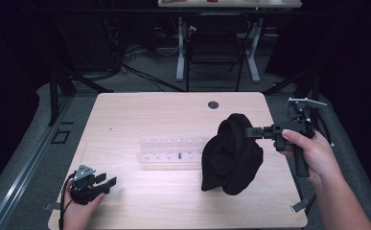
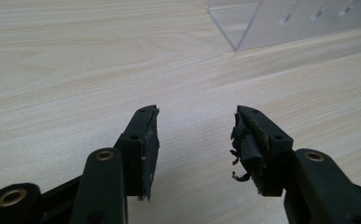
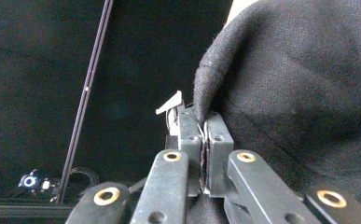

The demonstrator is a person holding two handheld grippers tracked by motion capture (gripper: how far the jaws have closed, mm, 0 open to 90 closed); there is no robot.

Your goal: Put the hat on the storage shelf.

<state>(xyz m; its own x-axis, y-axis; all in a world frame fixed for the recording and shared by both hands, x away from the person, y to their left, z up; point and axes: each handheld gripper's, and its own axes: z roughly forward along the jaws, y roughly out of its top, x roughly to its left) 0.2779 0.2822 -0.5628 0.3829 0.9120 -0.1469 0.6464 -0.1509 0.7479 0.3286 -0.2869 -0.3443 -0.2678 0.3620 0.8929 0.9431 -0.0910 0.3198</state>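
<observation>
We note right gripper (image 1: 250, 132) clamped on black cloth (image 1: 231, 155) (hanging above table (image 1: 173, 110)); left gripper (image 1: 107, 182) wide, empty.

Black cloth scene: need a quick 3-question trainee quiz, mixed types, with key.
1. True or false: the right gripper is shut on the black cloth.
2. How do the left gripper jaws stand? A) shut on the cloth B) open with nothing between them C) shut on the clear rack
3. In the high view, what lies on the table just left of the cloth?

Key
1. True: in the right gripper view the jaws pinch a fold of the cloth.
2. B: they stand apart over bare wood.
3. The clear plastic rack, with slots along it.
</observation>
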